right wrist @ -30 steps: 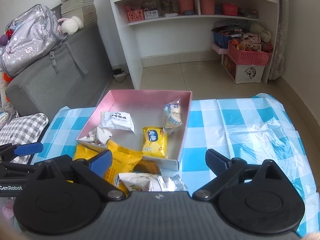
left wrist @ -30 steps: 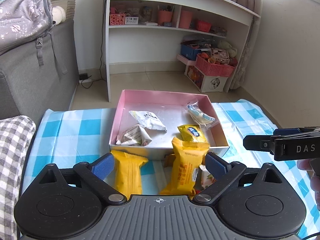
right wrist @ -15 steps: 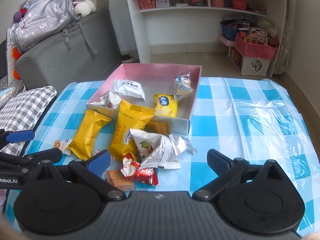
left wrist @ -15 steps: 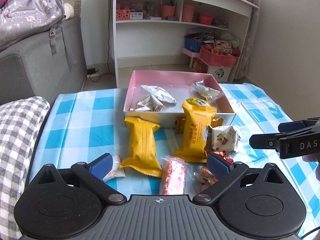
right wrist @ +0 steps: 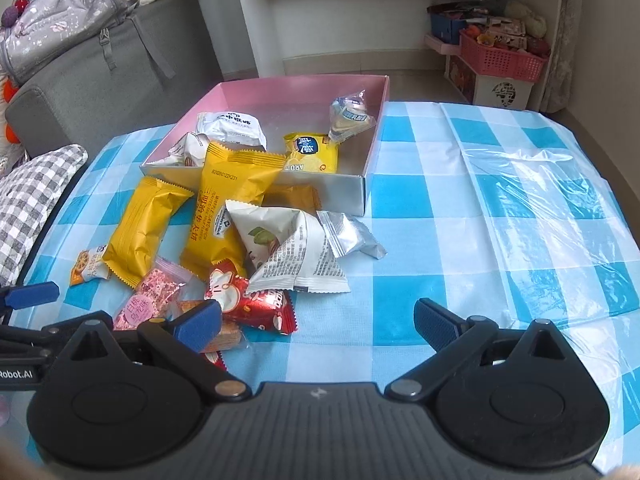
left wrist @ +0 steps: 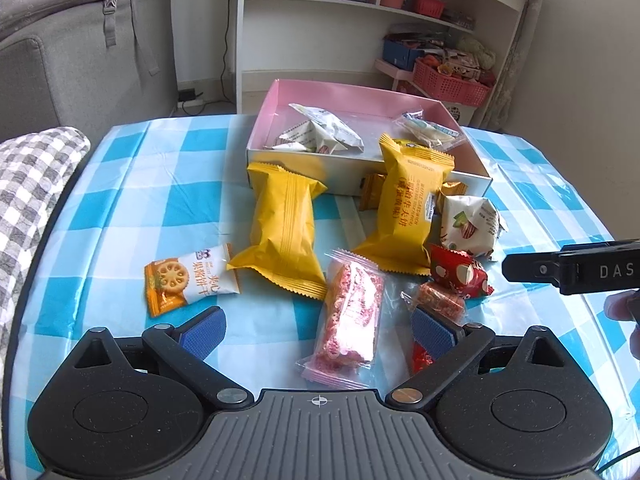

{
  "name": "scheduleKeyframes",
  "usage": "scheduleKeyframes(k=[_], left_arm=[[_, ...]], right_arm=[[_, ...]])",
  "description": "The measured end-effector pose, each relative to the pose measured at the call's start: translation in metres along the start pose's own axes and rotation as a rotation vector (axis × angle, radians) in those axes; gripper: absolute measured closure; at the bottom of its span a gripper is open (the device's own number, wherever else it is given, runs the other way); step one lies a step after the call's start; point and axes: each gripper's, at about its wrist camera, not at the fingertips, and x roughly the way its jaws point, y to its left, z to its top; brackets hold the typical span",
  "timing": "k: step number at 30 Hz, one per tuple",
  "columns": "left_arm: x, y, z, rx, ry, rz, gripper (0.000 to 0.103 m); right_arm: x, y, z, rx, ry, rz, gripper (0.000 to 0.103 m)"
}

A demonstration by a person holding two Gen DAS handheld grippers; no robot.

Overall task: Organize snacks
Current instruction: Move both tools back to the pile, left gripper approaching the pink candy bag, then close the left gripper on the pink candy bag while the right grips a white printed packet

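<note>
Snacks lie in a loose cluster on the blue-and-white checked table (right wrist: 420, 208), just near of the pink box (left wrist: 276, 96), which sits toward the far edge. Inside the box: two white packets (left wrist: 316, 136), a small yellow packet (right wrist: 311, 152) and a clear-wrapped biscuit (right wrist: 350, 114). Outside it, a plain yellow pack (left wrist: 284, 228) lies to the left and a printed yellow pack (left wrist: 408, 212) leans against the box's near wall. A white nut packet (right wrist: 288, 252) and a silver pouch (right wrist: 348, 234) lie to the right, with a red packet (right wrist: 248, 300) just near of them. A pink transparent pack (left wrist: 350, 320) lies nearest, and an orange-and-white biscuit packet (left wrist: 188, 280) is at the far left of the cluster. Left gripper (left wrist: 316, 330): jaws wide open, holding nothing, the pink pack between the fingers. Right gripper (right wrist: 318, 322): jaws wide open, empty, over bare cloth right of the cluster.
</note>
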Motion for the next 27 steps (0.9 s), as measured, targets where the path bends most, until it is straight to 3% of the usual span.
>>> scheduleKeyframes(k=[4, 12, 21, 27], left_arm=[[0.011, -0.005, 0.001, 0.009, 0.028, -0.022, 0.013], [0.034, -0.007, 0.000, -0.009, 0.096, -0.064, 0.053], [0.043, -0.009, -0.001, -0.004, 0.099, -0.076, 0.063], [0.043, -0.010, 0.000, 0.002, 0.099, -0.073, 0.068]], right_arm=[[0.011, 0.000, 0.005, 0.010, -0.007, 0.006, 0.001], [0.035, -0.014, 0.005, 0.077, -0.016, 0.051, 0.011], [0.040, -0.018, 0.005, 0.140, -0.057, 0.103, 0.018], [0.042, -0.011, 0.006, 0.095, -0.066, 0.098, 0.035]])
